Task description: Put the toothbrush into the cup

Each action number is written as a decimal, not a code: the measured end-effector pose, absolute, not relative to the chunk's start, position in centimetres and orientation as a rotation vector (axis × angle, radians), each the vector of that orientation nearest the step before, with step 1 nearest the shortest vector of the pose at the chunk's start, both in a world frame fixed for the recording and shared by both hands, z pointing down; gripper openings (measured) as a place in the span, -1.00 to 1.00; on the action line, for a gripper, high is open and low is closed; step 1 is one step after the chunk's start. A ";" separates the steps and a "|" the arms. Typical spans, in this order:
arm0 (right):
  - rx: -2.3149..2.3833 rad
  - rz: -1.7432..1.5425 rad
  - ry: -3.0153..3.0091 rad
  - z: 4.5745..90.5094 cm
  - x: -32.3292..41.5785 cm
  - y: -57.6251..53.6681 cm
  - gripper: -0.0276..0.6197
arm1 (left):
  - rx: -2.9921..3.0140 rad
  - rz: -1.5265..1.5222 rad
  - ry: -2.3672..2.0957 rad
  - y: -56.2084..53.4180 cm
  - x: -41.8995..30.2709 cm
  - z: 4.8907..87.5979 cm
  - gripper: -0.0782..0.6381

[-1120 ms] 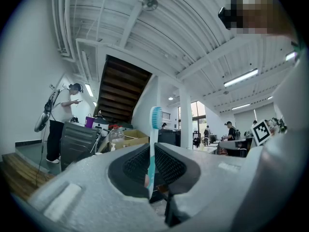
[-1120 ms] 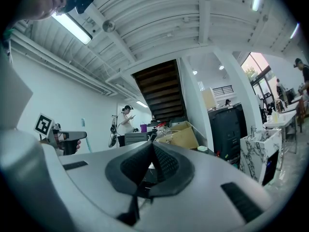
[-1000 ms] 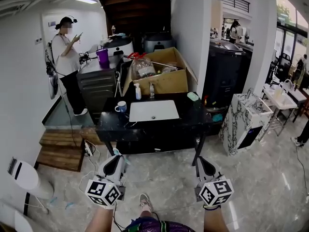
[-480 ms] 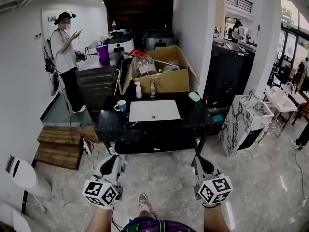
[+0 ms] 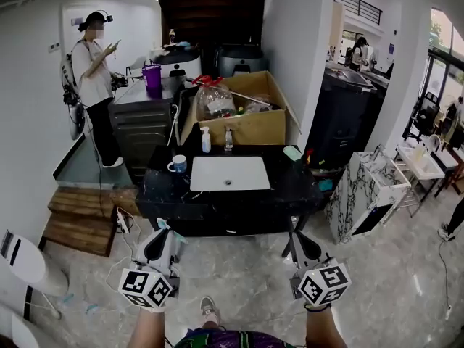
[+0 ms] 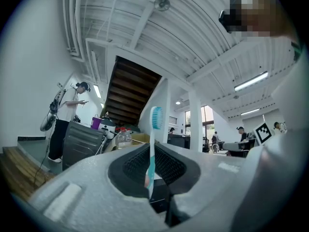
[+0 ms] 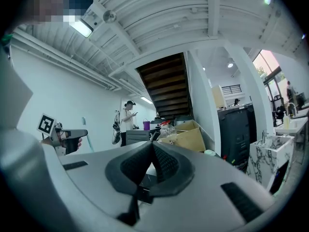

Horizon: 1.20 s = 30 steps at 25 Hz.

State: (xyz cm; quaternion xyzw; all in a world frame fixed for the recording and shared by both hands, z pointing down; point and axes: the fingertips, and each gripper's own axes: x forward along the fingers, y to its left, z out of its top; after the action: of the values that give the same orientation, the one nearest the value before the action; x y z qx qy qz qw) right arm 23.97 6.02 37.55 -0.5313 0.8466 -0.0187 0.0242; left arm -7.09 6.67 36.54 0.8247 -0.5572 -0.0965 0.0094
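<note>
The left gripper is clamping the toothbrush between its closed jaws, and the brush is standing upright out of them with its blue and white bristle head pointing up above the pads. From the head view, this gripper is hanging low over the marble floor, with the person's forearm showing behind its marker cube. The right gripper is closed on nothing, its two dark pads pressing together at the tips, and it is hovering level with the left one, off to that gripper's right and well apart from it. Ahead of both grippers and well apart from them, a black worktop is carrying a white sink basin. The cup, a white mug with a dark band, is sitting on the worktop just beside the basin's left edge, straight ahead of the left gripper and far out of its reach. A small spray bottle is standing farther back from the grippers, near the rear edge of the worktop, and an open cardboard box is rising behind that. Farther off to the left of the left gripper, a person in a white top is standing beside a dark cabinet and looking down at something in their hand.
</note>
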 end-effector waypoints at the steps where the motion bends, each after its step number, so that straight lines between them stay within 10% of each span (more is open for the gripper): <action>1: -1.643 -0.058 2.625 37.6 23.8 5.3 -0.91 | 2.574 -0.304 -1.745 6.0 -7.3 36.5 -0.67; 30: -1.605 -0.075 2.661 35.3 13.3 -16.8 -0.91 | 2.557 -0.242 -1.752 -15.3 -17.5 35.4 -0.67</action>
State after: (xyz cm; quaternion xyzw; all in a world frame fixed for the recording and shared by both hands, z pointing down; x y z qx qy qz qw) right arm 13.34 -16.78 35.31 -0.5162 0.8560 -0.0242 0.0167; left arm -17.52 -15.33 35.36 0.8223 -0.5635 -0.0778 0.0163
